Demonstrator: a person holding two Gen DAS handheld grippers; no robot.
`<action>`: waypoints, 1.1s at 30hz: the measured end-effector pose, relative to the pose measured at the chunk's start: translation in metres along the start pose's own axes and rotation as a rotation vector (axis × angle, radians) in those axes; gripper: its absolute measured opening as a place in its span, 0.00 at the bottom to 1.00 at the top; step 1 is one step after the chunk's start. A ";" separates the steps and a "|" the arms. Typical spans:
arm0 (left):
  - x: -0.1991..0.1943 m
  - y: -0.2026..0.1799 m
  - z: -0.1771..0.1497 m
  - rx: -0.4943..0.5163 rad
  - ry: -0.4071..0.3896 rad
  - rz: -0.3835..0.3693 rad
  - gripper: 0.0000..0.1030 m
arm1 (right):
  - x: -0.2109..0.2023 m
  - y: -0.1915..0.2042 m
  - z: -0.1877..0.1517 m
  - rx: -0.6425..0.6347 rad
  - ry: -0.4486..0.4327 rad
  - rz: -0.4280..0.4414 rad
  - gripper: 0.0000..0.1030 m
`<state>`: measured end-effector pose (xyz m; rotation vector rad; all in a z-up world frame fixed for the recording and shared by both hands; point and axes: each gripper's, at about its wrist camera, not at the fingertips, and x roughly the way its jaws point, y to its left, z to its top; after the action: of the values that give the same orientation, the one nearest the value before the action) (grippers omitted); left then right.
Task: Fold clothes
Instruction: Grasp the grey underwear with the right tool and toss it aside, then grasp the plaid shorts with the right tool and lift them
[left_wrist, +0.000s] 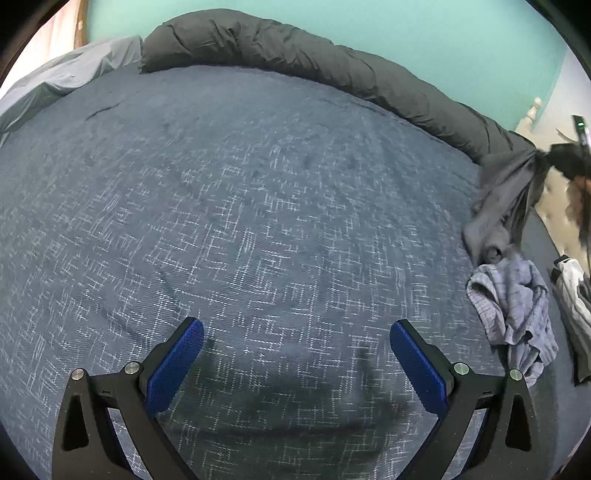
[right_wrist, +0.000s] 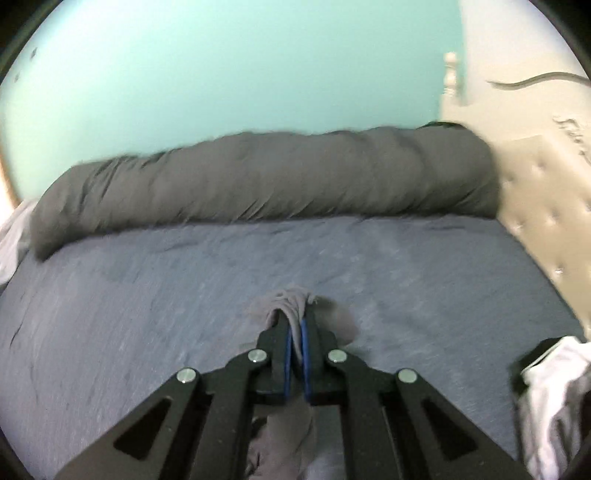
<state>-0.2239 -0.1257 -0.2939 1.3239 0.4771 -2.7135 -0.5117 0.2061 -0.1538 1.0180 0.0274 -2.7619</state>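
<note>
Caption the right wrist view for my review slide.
Right tool shut on a grey garment, lifted above the blue bed.

A grey garment (left_wrist: 506, 199) hung bunched and lifted above the right edge of the bed (left_wrist: 258, 206), its upper end gathered to a narrow point and its folds trailing down toward the cover. In the right wrist view the same grey cloth (right_wrist: 291, 314) showed as a pinched tuft with more fabric hanging below. Just beside it, near the bed's right edge, a pale blue checked garment (left_wrist: 513, 310) lay crumpled in a heap. Further right, at the very edge, a white and dark piece (left_wrist: 572, 295) lay rumpled.
</note>
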 end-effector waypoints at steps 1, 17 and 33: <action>0.000 0.000 0.000 0.000 0.001 0.000 1.00 | 0.002 -0.005 0.001 0.018 0.026 0.009 0.06; -0.012 -0.018 0.000 0.012 -0.012 -0.046 1.00 | -0.047 0.003 -0.138 0.048 0.228 0.292 0.56; -0.026 -0.046 -0.019 0.099 0.008 -0.097 1.00 | -0.095 0.063 -0.234 -0.083 0.301 0.485 0.08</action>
<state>-0.2029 -0.0780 -0.2731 1.3694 0.4239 -2.8466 -0.2788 0.1812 -0.2680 1.2206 -0.0536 -2.1441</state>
